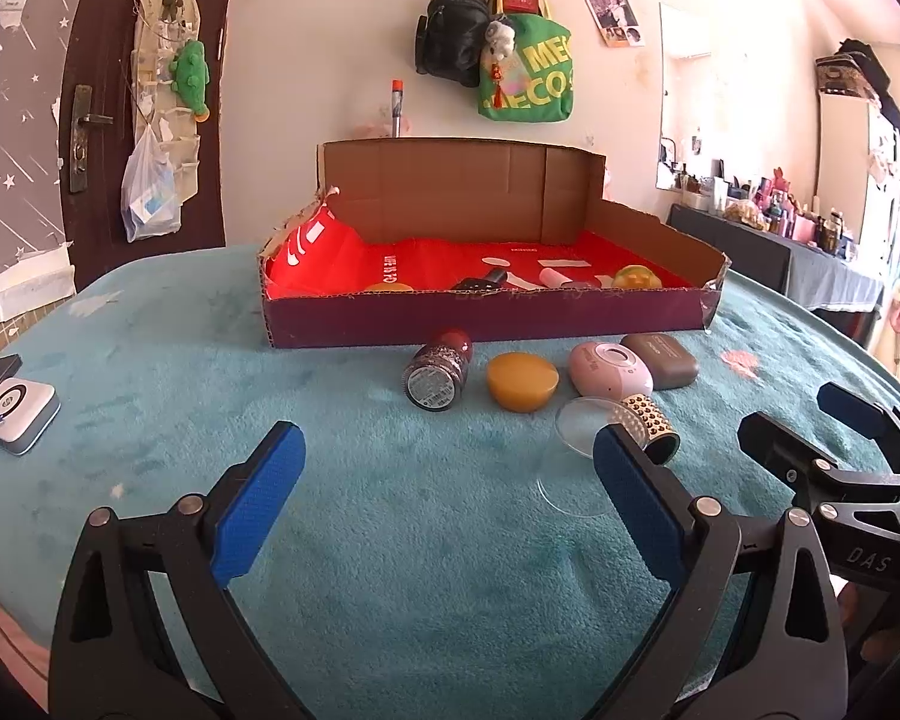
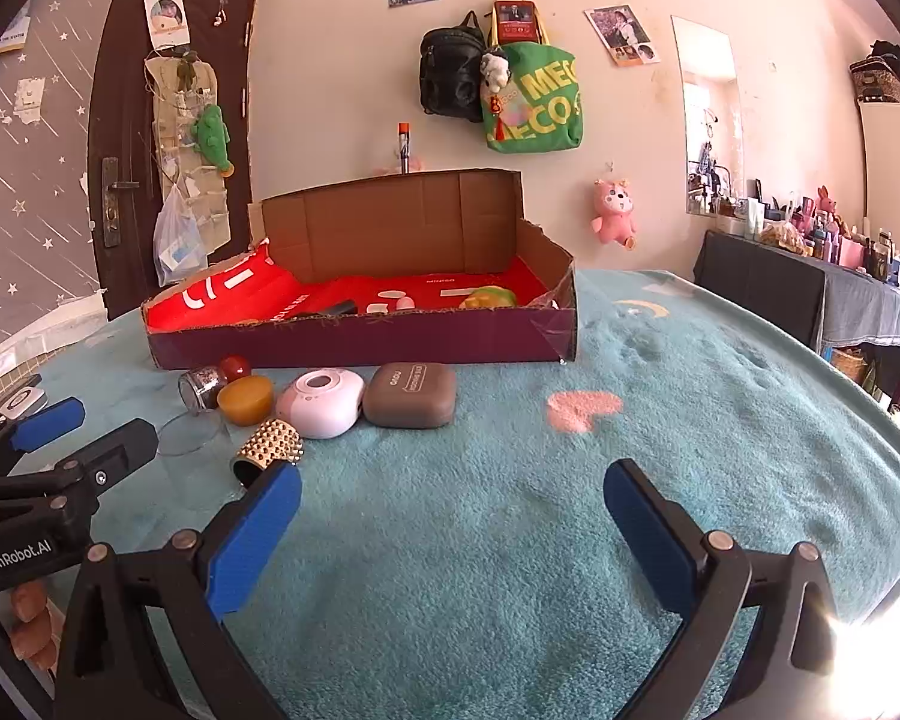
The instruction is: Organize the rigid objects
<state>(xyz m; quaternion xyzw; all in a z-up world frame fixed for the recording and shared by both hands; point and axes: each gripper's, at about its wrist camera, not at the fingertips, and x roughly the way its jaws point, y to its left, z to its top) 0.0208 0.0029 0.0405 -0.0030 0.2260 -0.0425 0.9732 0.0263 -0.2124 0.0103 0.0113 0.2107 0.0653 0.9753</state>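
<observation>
Above the teal blanket (image 1: 150, 420), both tongs hang with nothing in them: the left gripper (image 1: 450, 474) has its blue pads spread wide, and the right gripper (image 2: 453, 507) is spread just as wide, neither touching any object. The right one's far tip shows at the right edge of the left wrist view, and the left one's at the left edge of the right wrist view. Straight ahead of both stands the cardboard box (image 1: 486, 315), its back flap upright, its floor lined with red printed bags (image 1: 426, 261); a dark bottle (image 1: 480, 282), a white tube (image 1: 555, 277) and a yellow-green piece (image 1: 636, 277) lie inside near the front wall. Between the tongs and the box sit the loose items in a row: a glitter jar with a red lid (image 1: 441, 369) on its side, an amber puck (image 1: 522, 383), a pink round case (image 1: 609, 369) and a brown rounded case (image 1: 660, 360) touching it. Nearer, just beyond the left gripper's right finger, a clear plastic cup (image 1: 576, 456) lies tipped over beside a gold studded cuff (image 1: 651, 427). Far to the left gripper's left rests a white square device (image 1: 15, 414).
</observation>
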